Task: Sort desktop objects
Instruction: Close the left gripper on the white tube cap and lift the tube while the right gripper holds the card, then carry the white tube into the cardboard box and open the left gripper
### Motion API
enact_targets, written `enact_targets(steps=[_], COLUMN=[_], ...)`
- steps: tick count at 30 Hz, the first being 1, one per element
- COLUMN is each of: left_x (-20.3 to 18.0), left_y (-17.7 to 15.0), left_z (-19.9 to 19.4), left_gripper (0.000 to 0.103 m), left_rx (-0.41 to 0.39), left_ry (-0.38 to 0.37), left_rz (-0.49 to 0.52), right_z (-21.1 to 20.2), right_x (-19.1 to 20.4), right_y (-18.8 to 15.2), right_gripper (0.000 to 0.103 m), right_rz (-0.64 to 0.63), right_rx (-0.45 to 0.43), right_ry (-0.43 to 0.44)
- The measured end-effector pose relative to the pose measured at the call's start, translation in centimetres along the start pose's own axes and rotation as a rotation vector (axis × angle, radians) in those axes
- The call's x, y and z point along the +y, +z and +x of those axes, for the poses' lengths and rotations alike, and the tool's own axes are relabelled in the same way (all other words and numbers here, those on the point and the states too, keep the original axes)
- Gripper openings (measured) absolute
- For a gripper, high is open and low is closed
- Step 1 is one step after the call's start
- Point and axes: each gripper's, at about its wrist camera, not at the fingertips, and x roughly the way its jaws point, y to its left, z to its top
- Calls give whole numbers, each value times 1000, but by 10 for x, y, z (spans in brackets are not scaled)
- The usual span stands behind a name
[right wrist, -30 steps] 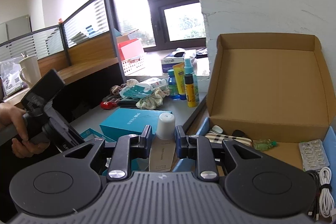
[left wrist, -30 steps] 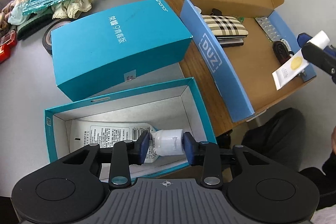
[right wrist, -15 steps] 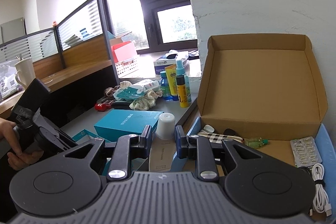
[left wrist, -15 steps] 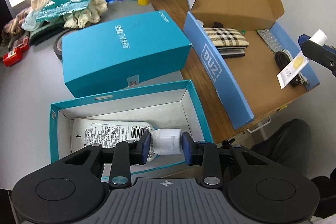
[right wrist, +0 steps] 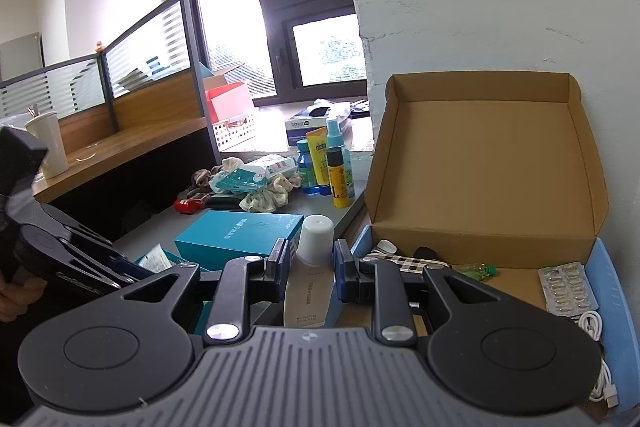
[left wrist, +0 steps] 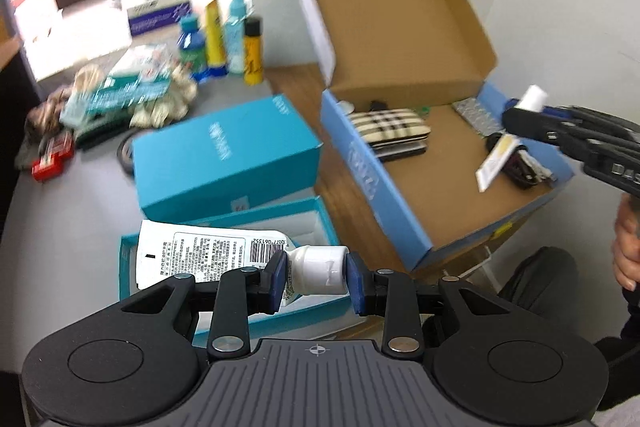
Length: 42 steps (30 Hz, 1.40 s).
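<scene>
- Left wrist view: left gripper (left wrist: 316, 281) clamped on the white cap of a white tube (left wrist: 208, 253), held just above the open teal box (left wrist: 320, 217); teal lid (left wrist: 224, 155) lying just behind.
- Same view, far right: right gripper (left wrist: 520, 115) over the cardboard box (left wrist: 380, 183), pinching a small cream tube (left wrist: 498, 157).
- Right wrist view: right gripper (right wrist: 310, 263) closed on that tube's (right wrist: 310, 295) neck, white cap up; plaid case (right wrist: 404, 261) and blister pack (right wrist: 566, 289) lying in the box.

A white tube (left wrist: 208, 251) with printed text and a barcode lies level, its white cap (left wrist: 317, 269) toward three o'clock, raised over the open teal box (left wrist: 324, 223). A second, beige tube (right wrist: 308, 291) stands upright, white cap (right wrist: 317, 237) at twelve o'clock, above the blue-walled cardboard box (left wrist: 384, 183) holding a plaid case (left wrist: 386, 125).
</scene>
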Motion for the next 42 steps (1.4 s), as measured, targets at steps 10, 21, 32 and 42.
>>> enact_targets(steps=[10, 21, 32, 42], left_x=[-49, -105, -123, -117], left_y=[14, 35, 57, 60], left_z=[-4, 29, 86, 133], left_gripper=[35, 35, 35, 35], left_rx=[-103, -117, -44, 154], left_ry=[-23, -148, -327, -412], left_rz=[240, 552, 743, 829], right_z=[-17, -37, -41, -38], right_x=[-20, -58, -84, -99], right_y=[-12, -29, -44, -56], right_gripper=[27, 27, 27, 27], right_rz=[33, 117, 204, 257], right_rx=[15, 10, -11, -7], right_ry=[-68, -149, -184, -205])
